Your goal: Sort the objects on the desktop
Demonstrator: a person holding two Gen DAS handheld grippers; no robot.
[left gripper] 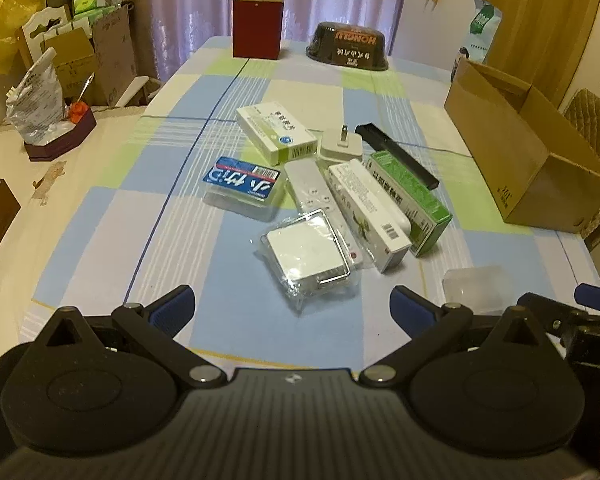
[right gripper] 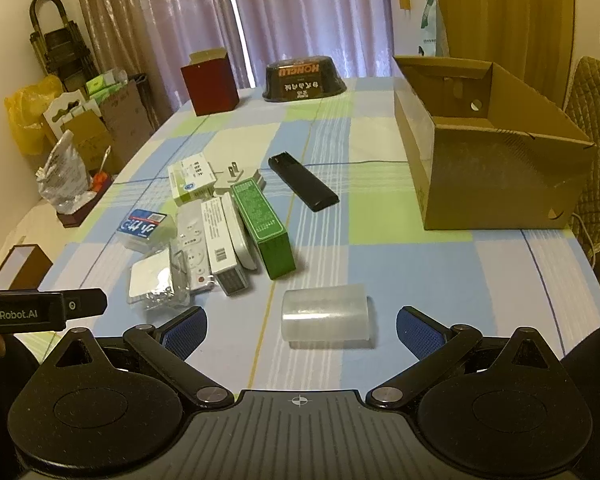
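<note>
Hovering low over a checked tablecloth, two hand-held grippers point forward along the table, each with its blue-padded fingers spread wide and holding nothing. Nearest, just ahead of the right gripper, a clear plastic tub lies on its side between that gripper's fingers but not touching them. The left gripper faces a white square item in a clear wrapper that lies just beyond its fingertips. Behind that, a loose cluster sits mid-table: a blue-labelled clear case, a white remote, a long white box, a green box, a white and green box, a white plug and, a little apart to the right, a black remote. Farther right stands an open cardboard box; no contents can be made out from here. At the far end stand a red box and a dark oval tub. Judging by this, most things are unsorted on the cloth, and the step in hand looks like a pick-up; the tub is the likeliest target, calling for a wide, gentle squeeze on its curved, slippery sides.
</note>
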